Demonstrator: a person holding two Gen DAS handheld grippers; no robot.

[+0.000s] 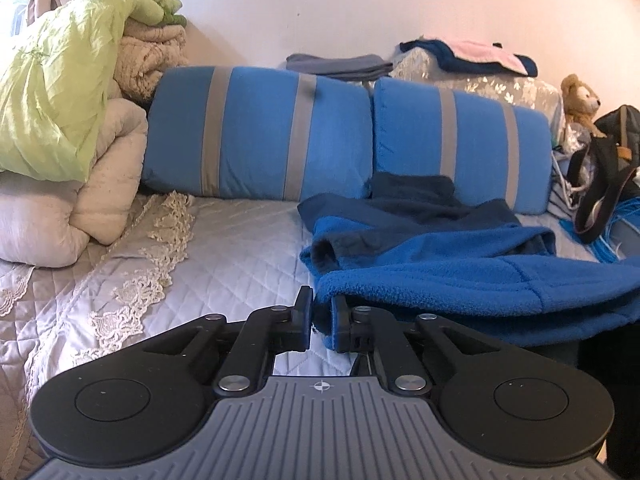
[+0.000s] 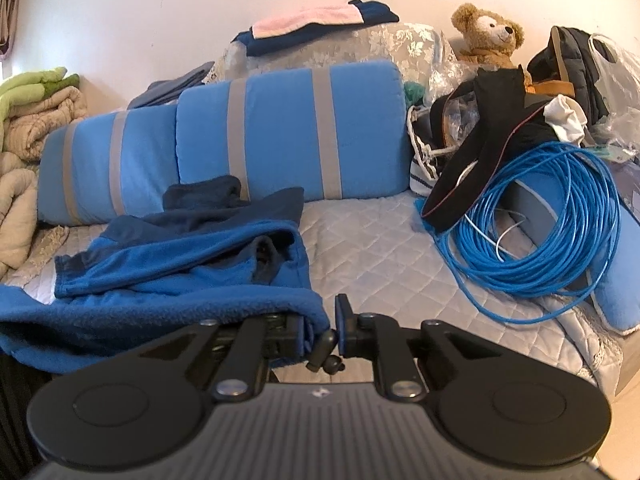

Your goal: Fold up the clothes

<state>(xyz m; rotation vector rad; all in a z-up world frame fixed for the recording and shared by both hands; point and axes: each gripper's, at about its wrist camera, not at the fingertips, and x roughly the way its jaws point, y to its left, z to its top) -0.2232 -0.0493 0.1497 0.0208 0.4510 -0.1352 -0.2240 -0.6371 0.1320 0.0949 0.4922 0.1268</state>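
- The blue fleece garment with dark navy panels is lying crumpled on the pale grey quilted bed cover, its far part reaching up against the blue bolster cushions with grey stripes along the back edge.
- The left gripper is pinching the near hem of the fleece at its left corner, jaws drawn nearly together with a fold of cloth between the pads.
- The right gripper is clamping the same near hem at the garment's right corner, close to the front edge of the bed; a black zip pull is hanging just below the jaws.
- A coil of blue cable is resting near the right edge of the bed, well apart from the fleece.
- A brown teddy bear is sitting at the back right corner.
- Lime-green and cream bedding is piled at the left edge.
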